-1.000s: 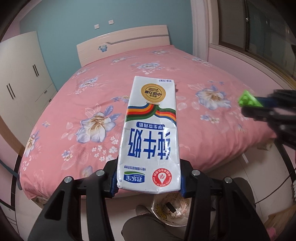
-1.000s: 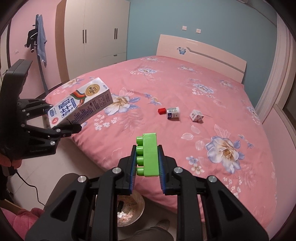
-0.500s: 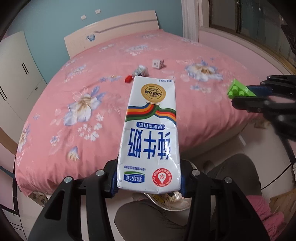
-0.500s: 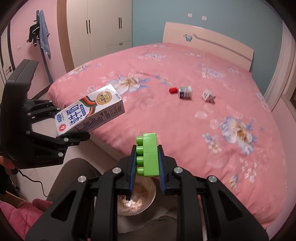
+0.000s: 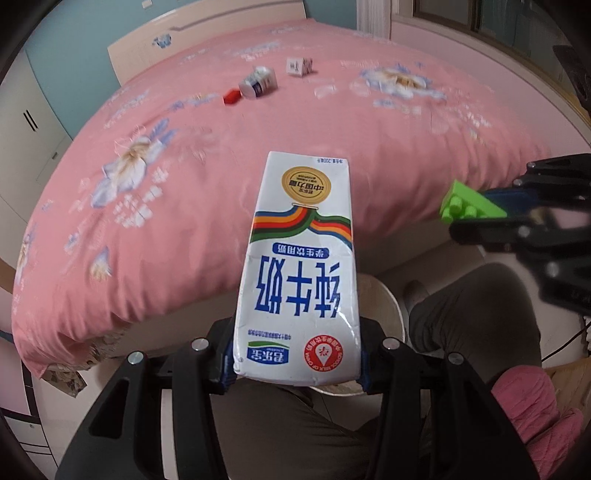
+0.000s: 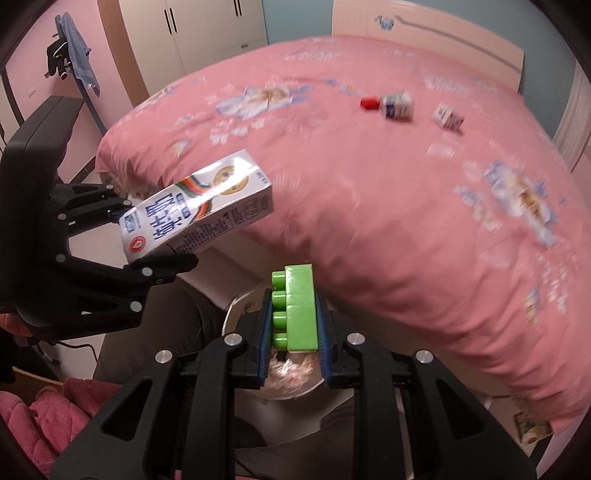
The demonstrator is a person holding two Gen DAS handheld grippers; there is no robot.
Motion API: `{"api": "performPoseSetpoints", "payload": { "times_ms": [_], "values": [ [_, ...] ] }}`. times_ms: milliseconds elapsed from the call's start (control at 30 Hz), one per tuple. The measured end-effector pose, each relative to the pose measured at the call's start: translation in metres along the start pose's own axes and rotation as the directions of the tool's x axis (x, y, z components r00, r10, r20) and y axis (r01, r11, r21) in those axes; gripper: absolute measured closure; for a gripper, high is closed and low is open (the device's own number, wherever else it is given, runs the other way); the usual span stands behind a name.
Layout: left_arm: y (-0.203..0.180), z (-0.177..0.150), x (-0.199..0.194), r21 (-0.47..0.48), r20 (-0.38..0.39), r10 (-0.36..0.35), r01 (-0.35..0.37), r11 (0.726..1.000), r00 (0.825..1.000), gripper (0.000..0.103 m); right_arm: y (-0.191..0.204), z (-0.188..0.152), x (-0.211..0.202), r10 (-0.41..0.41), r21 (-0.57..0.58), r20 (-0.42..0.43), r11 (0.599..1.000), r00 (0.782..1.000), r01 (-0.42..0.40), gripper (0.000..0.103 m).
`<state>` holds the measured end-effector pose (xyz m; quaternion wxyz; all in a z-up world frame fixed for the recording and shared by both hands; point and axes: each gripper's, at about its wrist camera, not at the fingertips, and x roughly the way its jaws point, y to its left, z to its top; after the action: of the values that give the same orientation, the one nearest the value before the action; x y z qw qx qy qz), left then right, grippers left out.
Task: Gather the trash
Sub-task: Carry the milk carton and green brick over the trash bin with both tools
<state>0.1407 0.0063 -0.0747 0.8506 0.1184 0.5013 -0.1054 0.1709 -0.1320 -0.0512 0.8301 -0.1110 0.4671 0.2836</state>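
Both grippers tilt steeply down over a bin between the person's knees. Left gripper jaws pinch a milk carton; right gripper jaws pinch a green block. Farther off on the pink bed: red cap, small bottle, small box.

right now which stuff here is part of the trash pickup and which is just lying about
Part of the job:
- milk carton in the left tool
- green brick in the right tool
- bin below
- small bottle, red cap, small box on the bed

Just there:
- bed
- wardrobe
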Motion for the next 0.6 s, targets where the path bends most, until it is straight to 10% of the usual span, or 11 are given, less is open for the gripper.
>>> {"api": "performPoseSetpoints", "payload": {
  "times_ms": [600],
  "values": [
    [-0.008, -0.039, 0.106, -0.037, -0.233, -0.068, 0.061, 0.997, 0.97, 0.053, 0.0, -0.046, 0.103, 0.132, 0.078, -0.222, 0.99, 0.966, -0.117, 0.081]
  ]
}}
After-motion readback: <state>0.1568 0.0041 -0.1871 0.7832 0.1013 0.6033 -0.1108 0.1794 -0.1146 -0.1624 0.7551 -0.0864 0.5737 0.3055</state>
